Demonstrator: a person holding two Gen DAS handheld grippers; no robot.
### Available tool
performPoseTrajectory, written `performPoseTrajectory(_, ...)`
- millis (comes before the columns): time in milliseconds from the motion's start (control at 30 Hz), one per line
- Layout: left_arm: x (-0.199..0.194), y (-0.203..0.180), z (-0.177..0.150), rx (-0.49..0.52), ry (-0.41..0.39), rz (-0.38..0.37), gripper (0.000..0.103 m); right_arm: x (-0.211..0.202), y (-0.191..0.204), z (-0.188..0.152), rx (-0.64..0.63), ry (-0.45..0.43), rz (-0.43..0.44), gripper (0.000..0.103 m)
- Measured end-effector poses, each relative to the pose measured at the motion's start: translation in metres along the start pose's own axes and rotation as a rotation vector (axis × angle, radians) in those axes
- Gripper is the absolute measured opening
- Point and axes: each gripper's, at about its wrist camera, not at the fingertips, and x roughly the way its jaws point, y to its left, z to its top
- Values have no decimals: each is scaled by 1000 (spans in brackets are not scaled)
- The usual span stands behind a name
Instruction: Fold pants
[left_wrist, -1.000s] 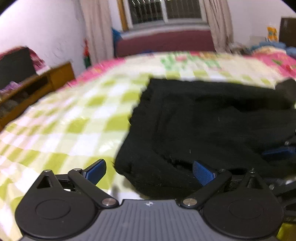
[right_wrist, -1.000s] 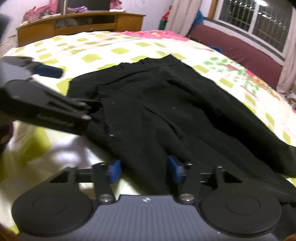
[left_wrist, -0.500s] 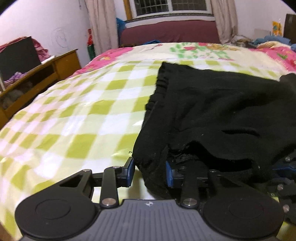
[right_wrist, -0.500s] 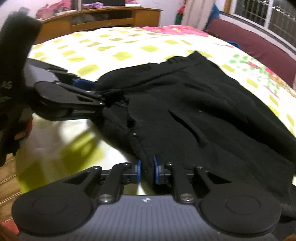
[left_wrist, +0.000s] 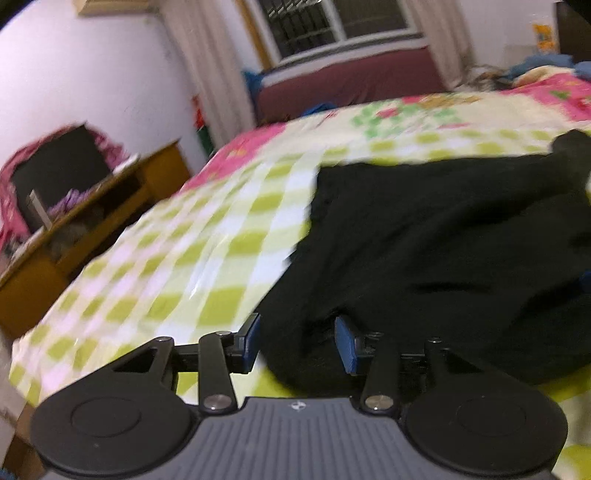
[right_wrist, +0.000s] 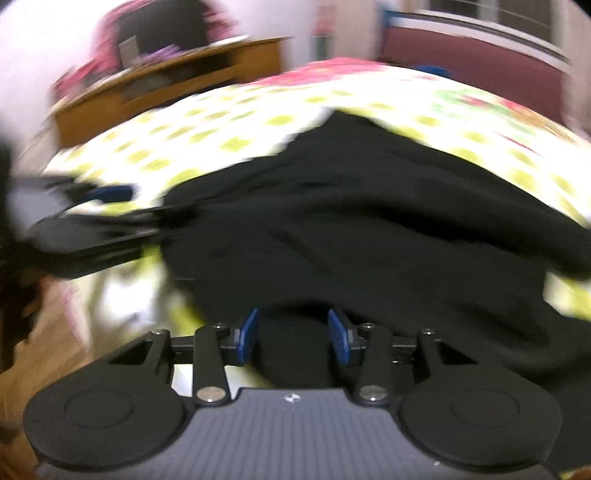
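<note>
Two half-open grippers, left gripper (left_wrist: 297, 341) and right gripper (right_wrist: 293, 336), whose jaws have just been opening, bracket the black pants (left_wrist: 443, 240) at the bed (left_wrist: 192, 266) near edge; whether their pads still pinch is unclear, so next re-clamp and carry the fold.

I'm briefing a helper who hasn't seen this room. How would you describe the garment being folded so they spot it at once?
Start at the bed with the green-and-white checked sheet. On it lie the black pants, their near edge bunched between both grippers' blue pads. They are the only dark thing on that bright bedding.
</note>
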Motion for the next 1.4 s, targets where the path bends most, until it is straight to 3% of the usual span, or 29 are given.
performPoseTrajectory(167,-25,-76,28,59,-79,-194,59,-55,-115,-41,242,-10,-289,43)
performPoseTrajectory(300,-33,-167,48,177,-106,-409,60,-102,-191,-79,371,-22,-496,43)
performPoseTrajectory(433,-44,-249,63,292,-118,-569,61,-135,-249,-110,471,-11,-600,43)
performPoseTrajectory(533,-44,-295,75,370,-115,-643,62,-138,-289,-119,540,0,-550,43)
performPoseTrajectory(633,-39,-328,86,423,-103,-679,62,-133,-329,-107,597,-16,-496,42)
performPoseTrajectory(733,-30,-358,103,439,-97,-680,62,-130,-374,-79,636,-89,-542,42)
performPoseTrajectory(833,-26,-372,108,417,-86,-672,62,-133,-411,-54,694,-170,-644,44)
performPoseTrajectory(933,-26,-370,105,399,-83,-675,67,-145,-408,-60,706,-214,-595,47)
performPoseTrajectory(1100,-29,-371,89,432,-88,-684,70,-149,-386,-123,791,-121,-536,52)
performPoseTrajectory(1167,-31,-376,83,452,-82,-686,71,-142,-394,-137,846,-121,-511,52)
performPoseTrajectory(1300,-37,-381,77,485,-106,-664,71,-139,-403,-134,926,-224,-448,59)
performPoseTrajectory(1400,-37,-382,77,482,-105,-660,72,-131,-416,-126,967,-229,-433,58)
